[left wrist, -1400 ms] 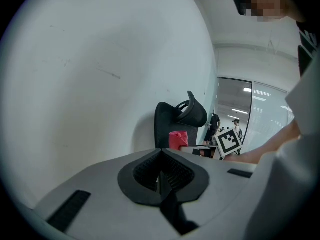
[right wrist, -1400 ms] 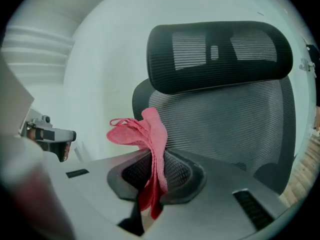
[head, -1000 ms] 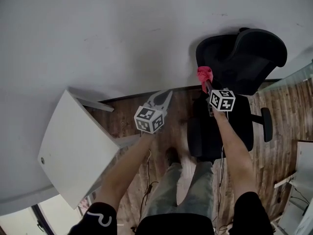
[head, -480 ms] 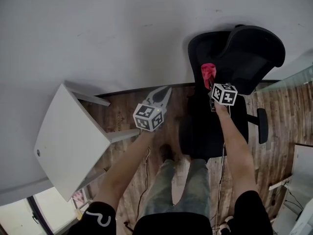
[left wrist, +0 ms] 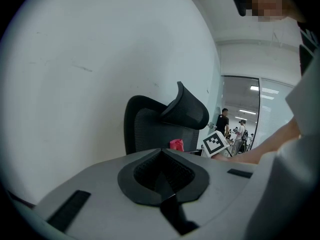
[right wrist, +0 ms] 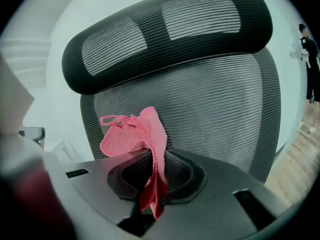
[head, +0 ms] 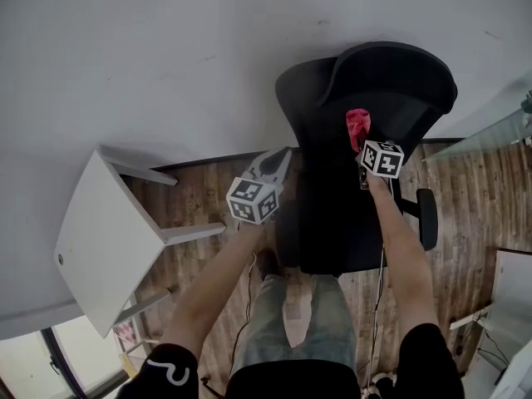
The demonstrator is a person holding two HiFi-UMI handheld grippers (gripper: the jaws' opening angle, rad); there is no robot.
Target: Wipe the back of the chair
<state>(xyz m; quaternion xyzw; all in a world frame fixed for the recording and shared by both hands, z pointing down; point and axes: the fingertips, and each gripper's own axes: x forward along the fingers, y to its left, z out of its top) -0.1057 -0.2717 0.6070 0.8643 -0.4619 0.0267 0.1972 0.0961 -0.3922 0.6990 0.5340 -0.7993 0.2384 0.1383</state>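
Note:
A black mesh office chair [head: 366, 81] stands against the white wall, its headrest [right wrist: 165, 29] above the ribbed backrest [right wrist: 210, 109]. My right gripper [head: 360, 145] is shut on a bunched pink cloth [head: 358, 125]. The cloth [right wrist: 137, 134] sticks up from the jaws just in front of the backrest mesh; whether it touches the mesh I cannot tell. My left gripper [head: 281, 160] hovers left of the chair with its jaws shut and nothing in them. In the left gripper view the chair [left wrist: 150, 129] and the pink cloth [left wrist: 176, 144] show beyond the shut left gripper [left wrist: 165, 184].
A white table [head: 108, 239] stands at the left on the wood floor [head: 208, 198]. The chair's armrest [head: 427, 219] juts out at the right, with a glass partition [head: 490, 127] beyond. People [left wrist: 222, 121] stand far off down the room.
The chair has come leftward and closer in the head view, so the right gripper's pink cloth now sits in front of the backrest rather than at its left edge. The left gripper has barely moved.

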